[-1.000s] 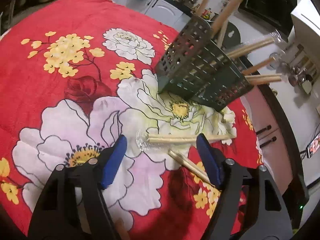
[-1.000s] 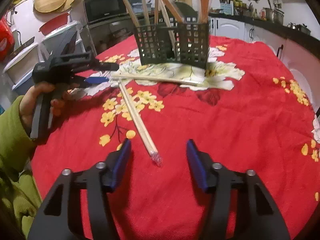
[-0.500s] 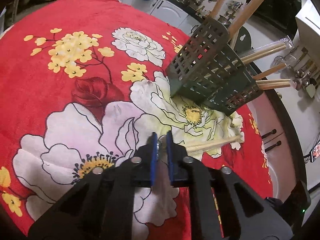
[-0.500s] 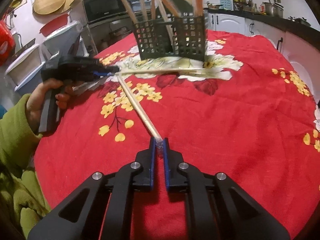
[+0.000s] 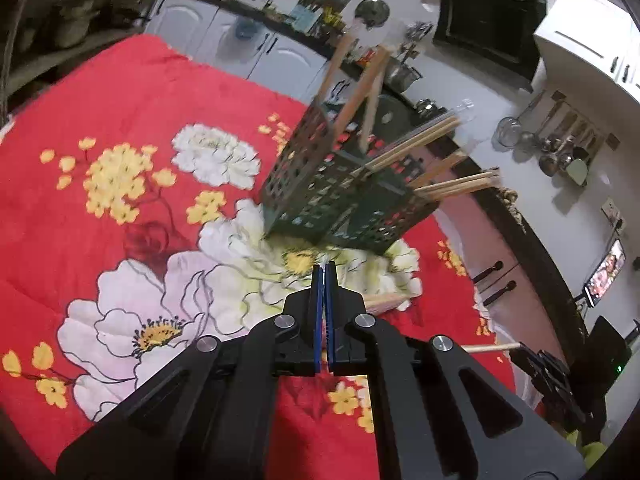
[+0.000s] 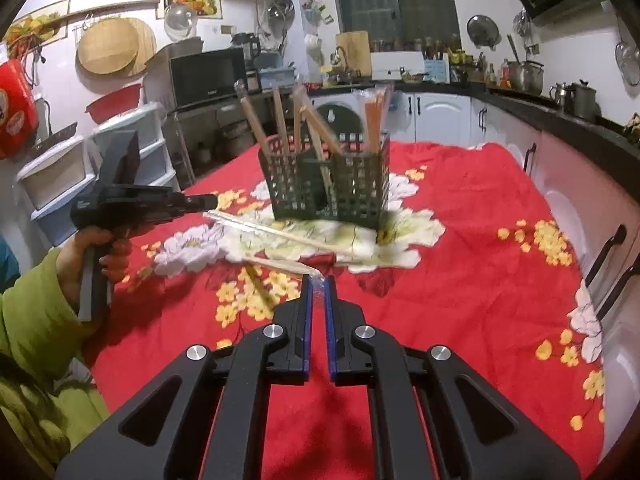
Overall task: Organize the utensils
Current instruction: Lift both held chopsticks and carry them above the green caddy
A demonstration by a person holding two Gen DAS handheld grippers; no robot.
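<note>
Chopsticks in clear wrappers are the things being sorted: several pairs stand leaning in the dark perforated caddy (image 6: 328,184), which sits on the red floral cloth (image 6: 460,280) toward the far middle of the bench. Two more wrapped pairs are off the caddy, in front of it. The left gripper (image 5: 324,272) has its blue pads pressed together on the wrapper end of one pair (image 6: 276,233), which slants from the gripper down toward the cloth near the caddy's base. In the right wrist view the left hand (image 6: 94,258), in a green sleeve, holds its gripper level, pointing toward the caddy from the bench's left side. The right gripper (image 6: 316,286) is closed on the clear wrapper tip of the other pair (image 6: 276,263), fingers pointing forward and low over the cloth near the bench's middle.
</note>
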